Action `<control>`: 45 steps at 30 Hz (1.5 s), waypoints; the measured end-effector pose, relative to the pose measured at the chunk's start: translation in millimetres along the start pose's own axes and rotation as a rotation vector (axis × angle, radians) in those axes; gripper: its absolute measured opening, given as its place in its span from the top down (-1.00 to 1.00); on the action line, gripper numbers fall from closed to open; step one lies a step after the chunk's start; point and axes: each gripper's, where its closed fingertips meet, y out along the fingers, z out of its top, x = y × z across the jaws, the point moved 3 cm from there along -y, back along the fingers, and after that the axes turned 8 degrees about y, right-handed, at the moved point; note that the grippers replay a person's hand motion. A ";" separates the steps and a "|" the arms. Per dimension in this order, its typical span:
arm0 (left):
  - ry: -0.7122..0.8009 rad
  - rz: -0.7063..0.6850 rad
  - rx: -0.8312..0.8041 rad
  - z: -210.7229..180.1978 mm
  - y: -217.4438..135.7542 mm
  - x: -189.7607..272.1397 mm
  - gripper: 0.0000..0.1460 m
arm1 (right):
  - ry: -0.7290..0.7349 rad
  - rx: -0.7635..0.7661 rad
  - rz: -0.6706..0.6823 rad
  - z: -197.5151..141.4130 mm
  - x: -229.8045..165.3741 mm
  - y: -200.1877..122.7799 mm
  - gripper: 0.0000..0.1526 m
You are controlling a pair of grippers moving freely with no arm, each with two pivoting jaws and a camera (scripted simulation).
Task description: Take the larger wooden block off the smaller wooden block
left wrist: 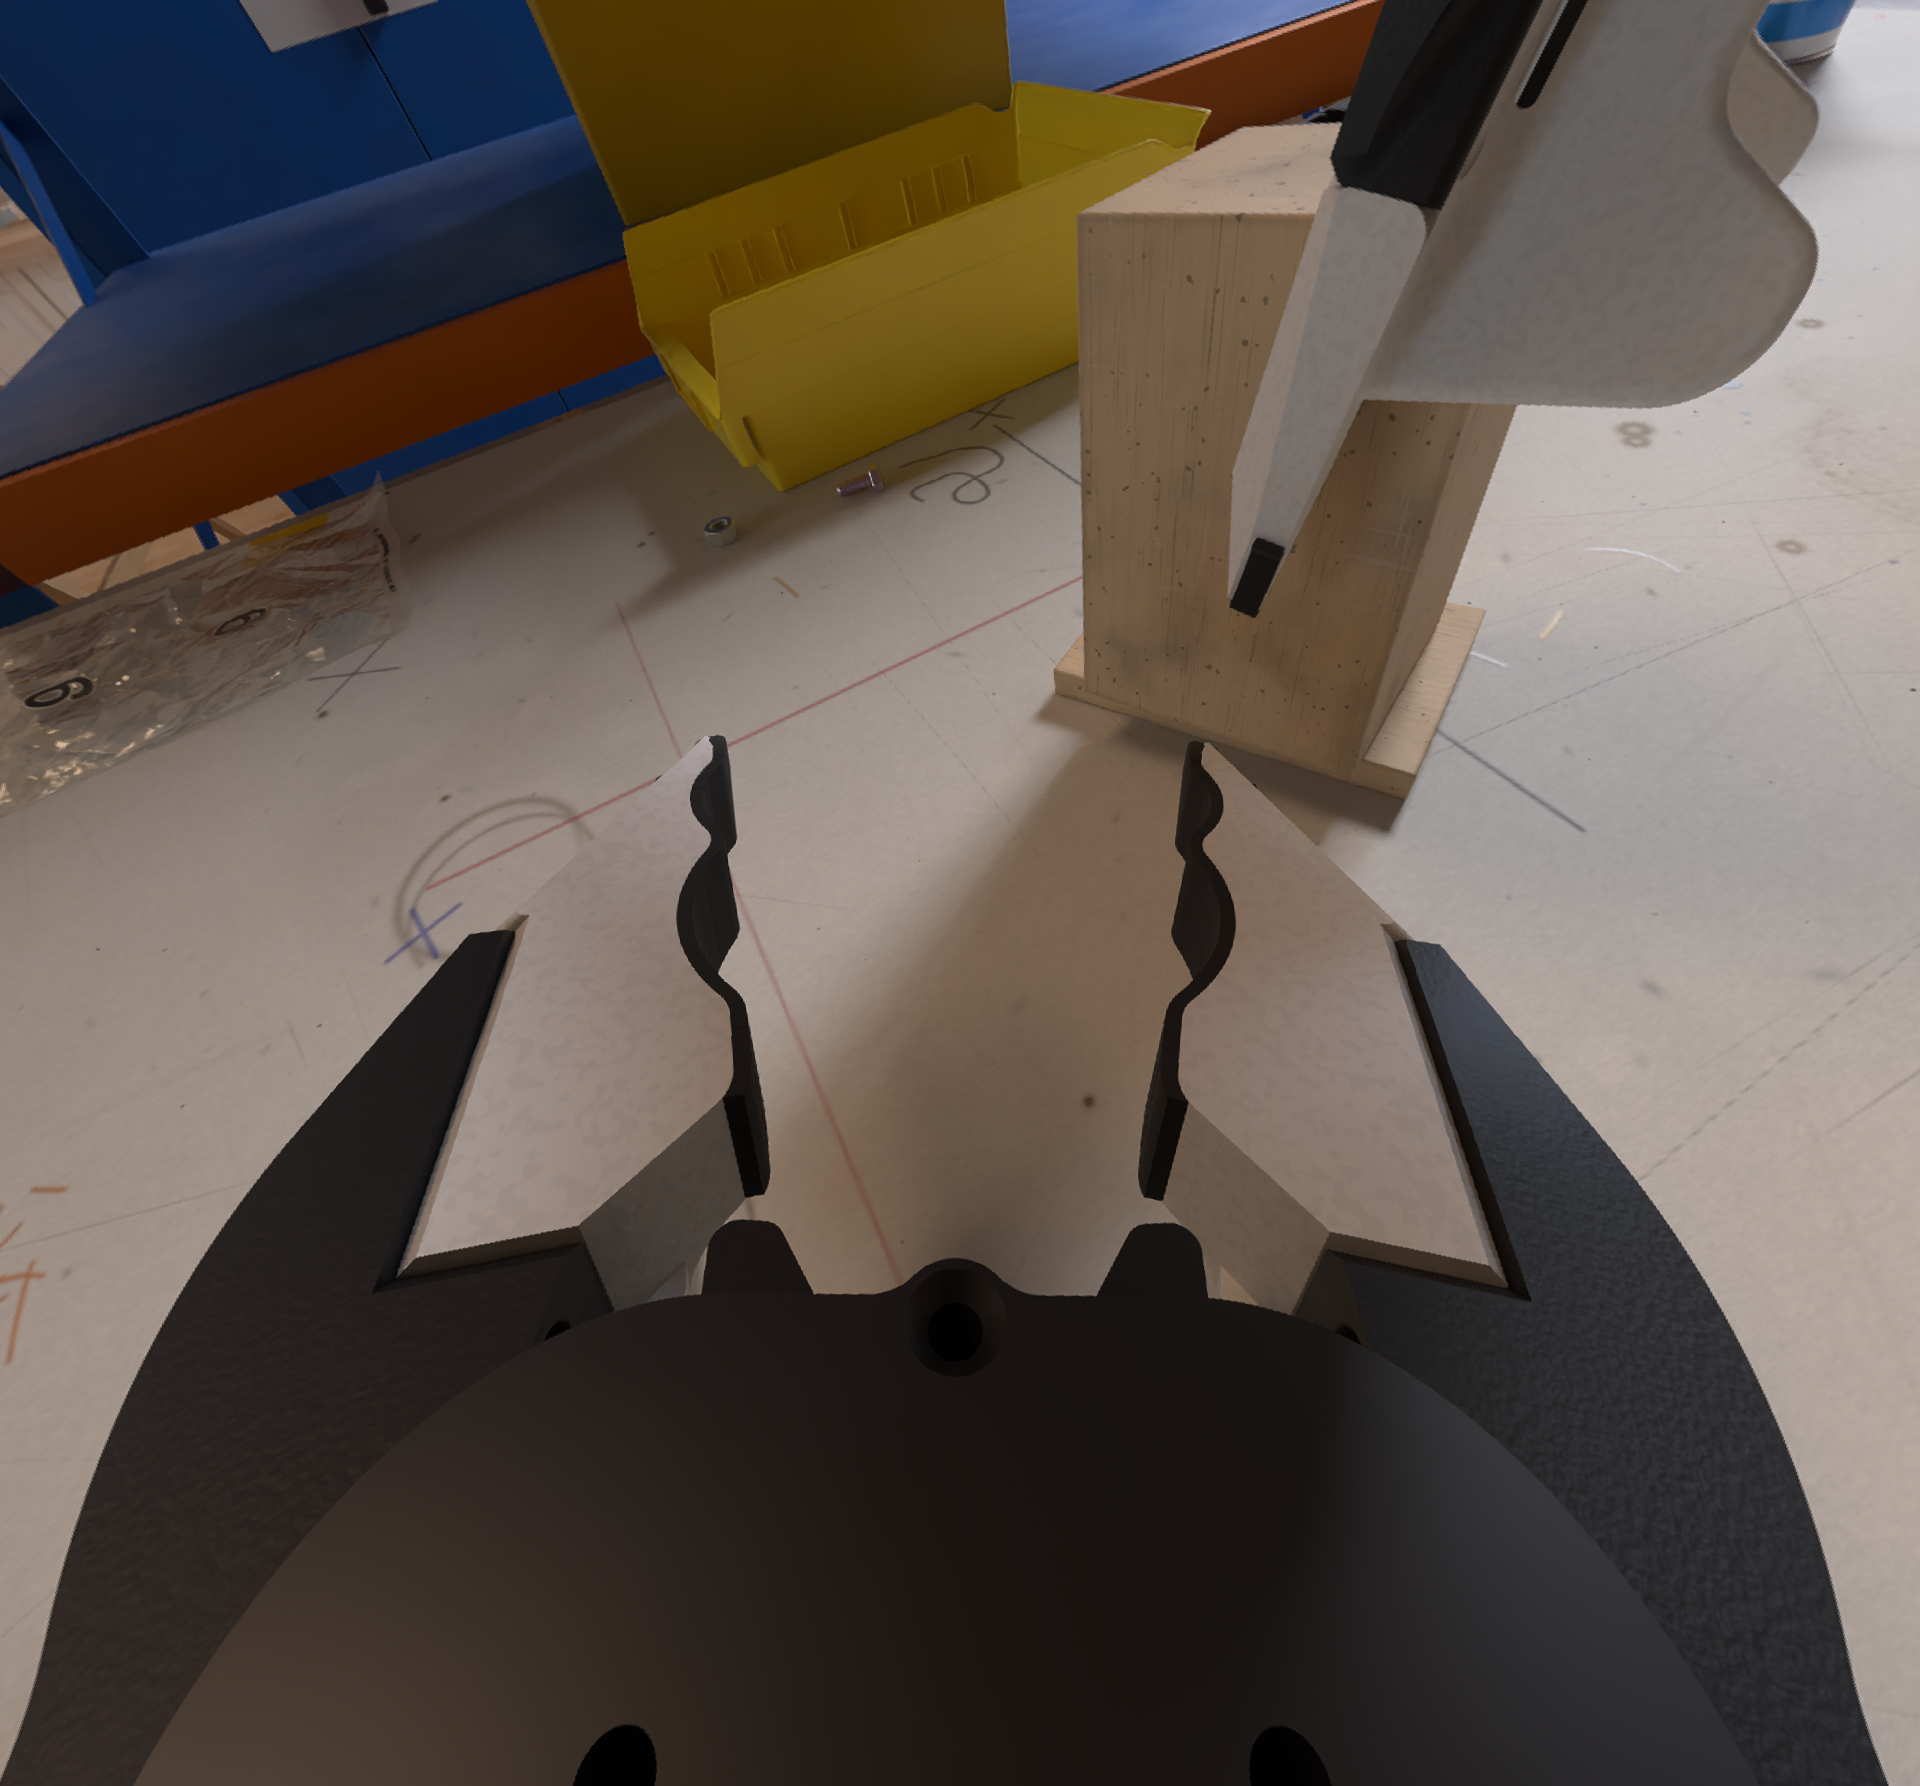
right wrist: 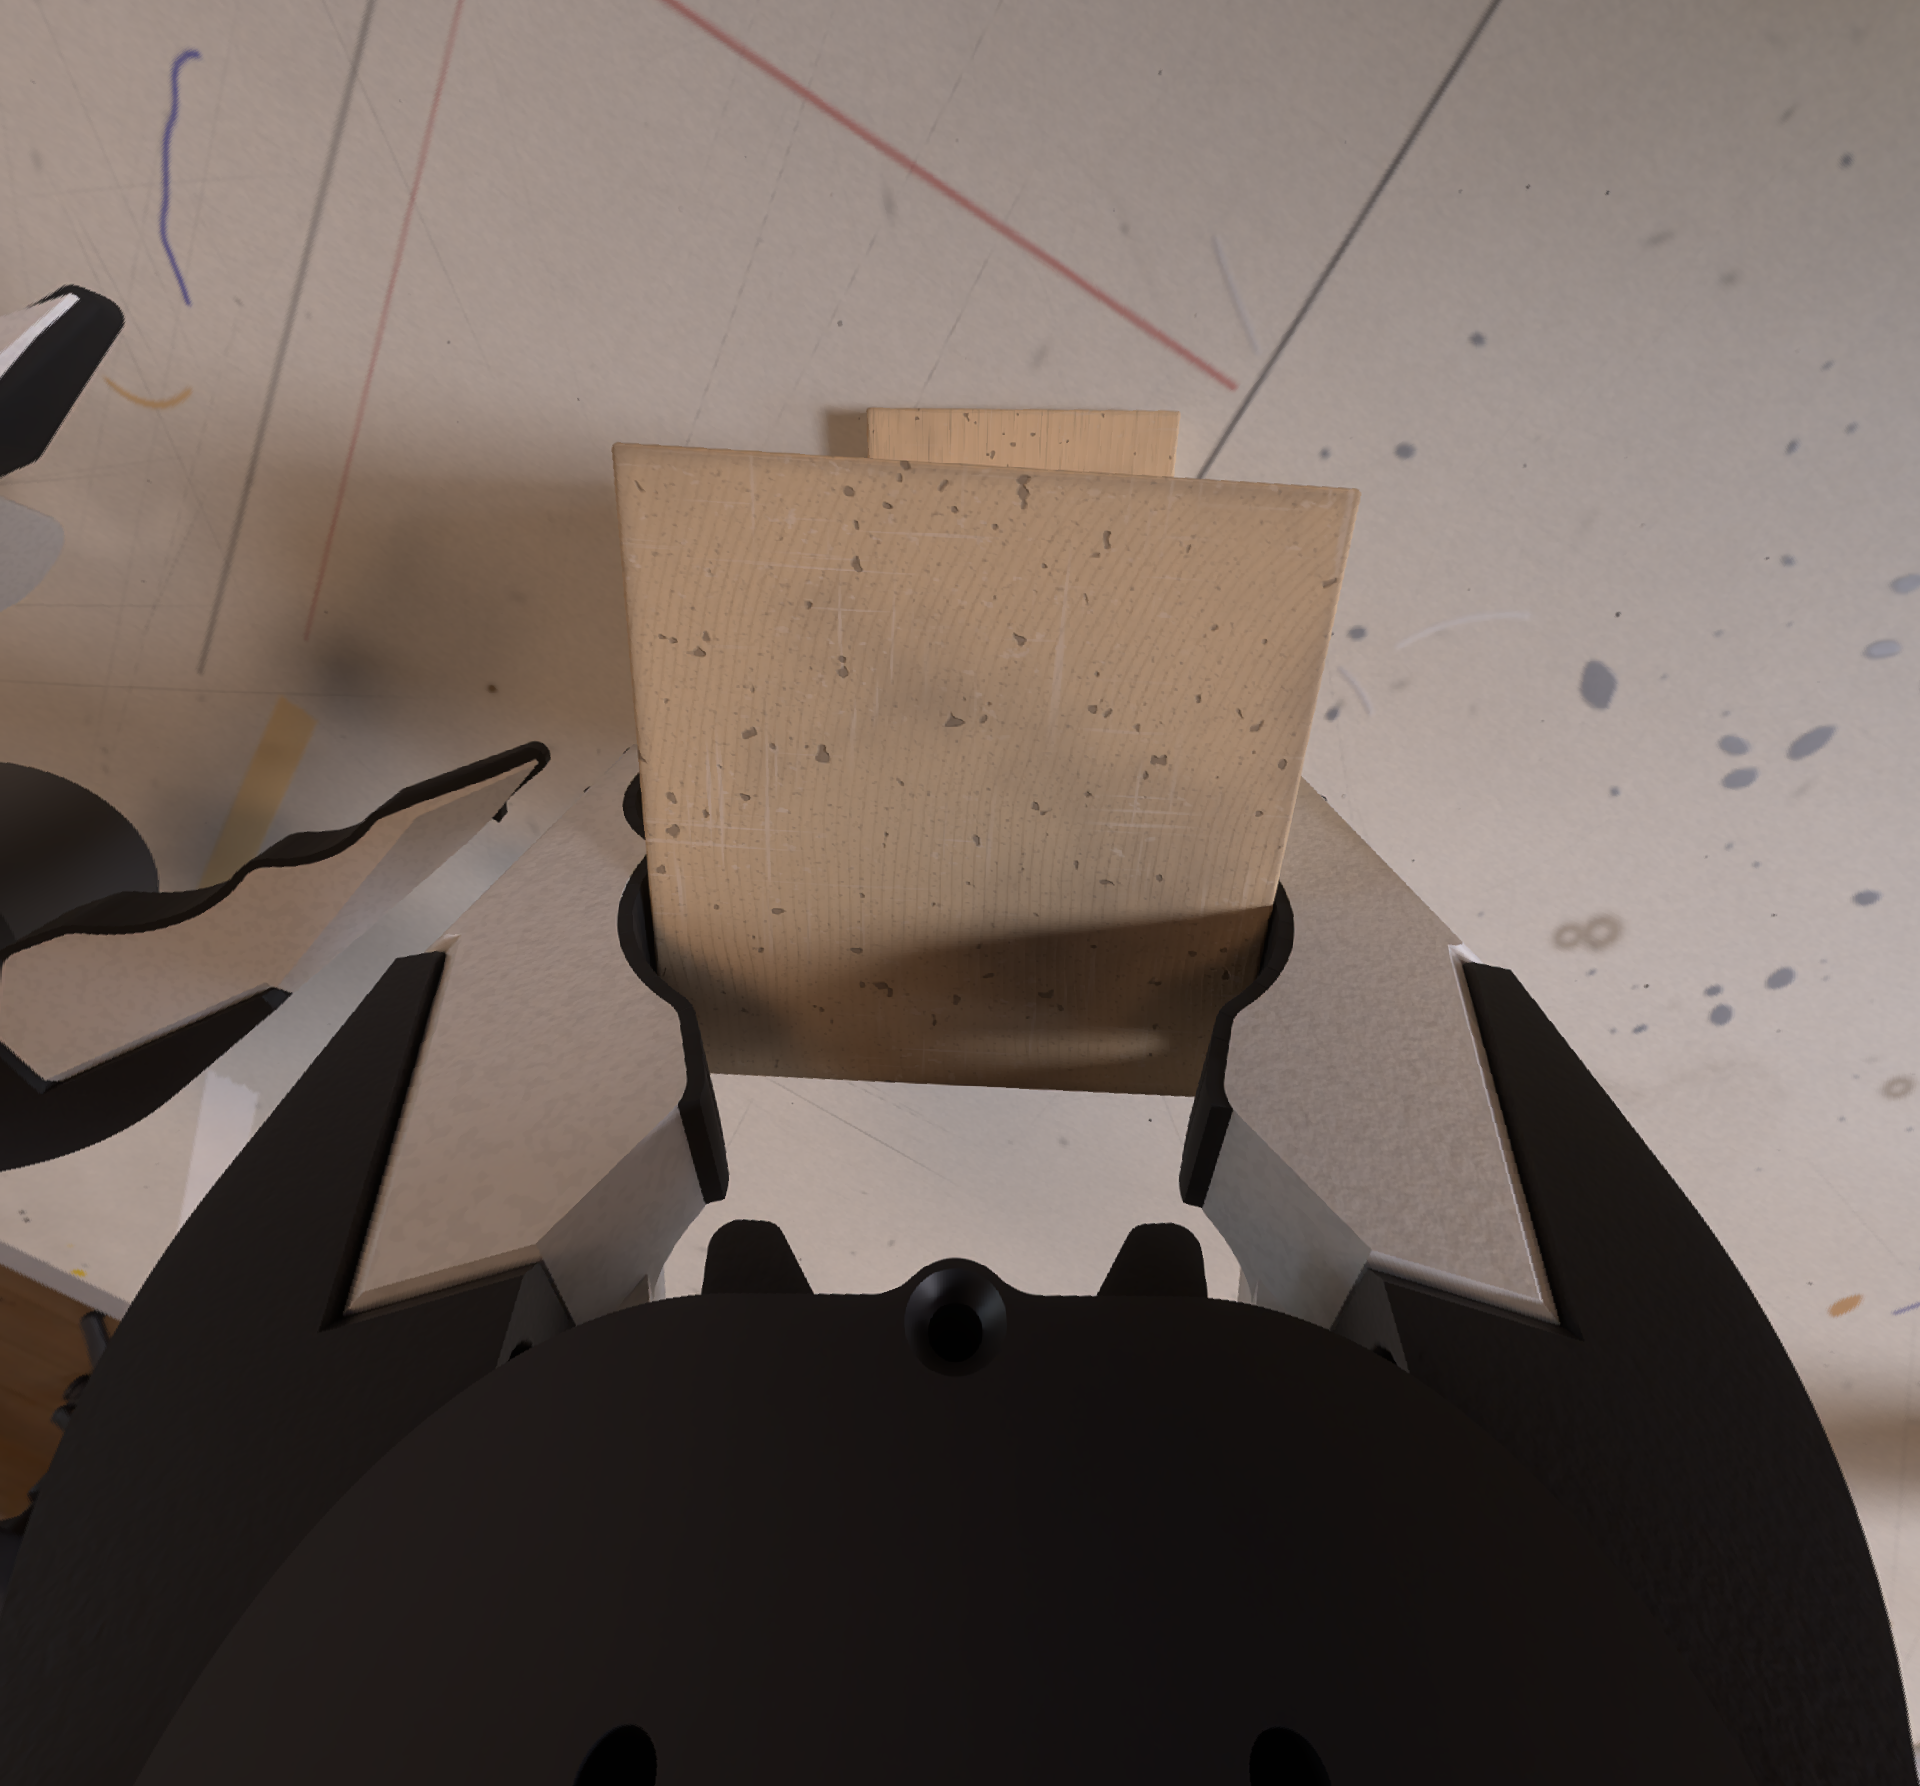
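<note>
Yellow bin (left wrist: 894,282) behind larger wooden block (left wrist: 1195,448), plastic bag (left wrist: 187,614) left

The larger wooden block (right wrist: 966,749) is showing matt, speckled grain; the yellow bin (left wrist: 883,302) is looking like smooth plastic.

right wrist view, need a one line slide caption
Right gripper jaws straddle the larger wooden block atop the smaller wooden block.
</note>
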 end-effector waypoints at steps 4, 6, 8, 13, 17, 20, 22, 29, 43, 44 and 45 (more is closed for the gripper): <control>-0.008 -0.011 -0.003 -0.5 1.5 2.9 -0.18 | -0.030 -0.010 -0.034 0.3 -1.6 1.0 -0.45; -0.005 -0.006 0.000 0.3 0.8 2.7 -0.18 | -0.046 -0.018 -0.047 0.3 -1.8 1.3 -0.45; -0.007 -0.004 0.003 0.6 0.5 2.2 -0.18 | -0.052 -0.021 -0.051 0.8 -1.4 1.3 -0.45; -0.009 -0.017 -0.007 -1.0 2.1 4.3 -0.18 | -0.056 -0.025 -0.042 2.4 -0.1 0.3 -0.45; -0.003 -0.021 -0.008 -1.3 2.8 6.5 -0.18 | -0.051 -0.035 -0.002 1.9 1.4 -1.4 -0.45; -0.006 -0.023 -0.008 -1.2 3.1 7.2 -0.18 | -0.050 -0.024 0.036 1.4 0.6 -2.6 -0.45; -0.005 -0.024 -0.008 -1.0 3.3 7.9 -0.18 | -0.053 -0.009 0.048 2.8 0.5 -3.2 -0.45; -0.023 -0.034 -0.002 0.1 2.4 7.7 -0.18 | -0.075 0.044 0.066 9.4 -0.3 -10.7 -0.45; -0.042 -0.047 0.000 -0.6 1.2 5.9 -0.18 | -0.033 0.069 0.119 10.5 -3.5 -22.7 -0.45; -0.045 -0.046 0.001 -0.5 0.8 5.0 -0.18 | -0.027 0.069 0.124 10.7 -4.5 -22.1 -0.45; -0.050 -0.046 0.004 -0.3 0.4 4.5 -0.18 | -0.021 0.067 0.128 10.5 -5.5 -21.4 -0.45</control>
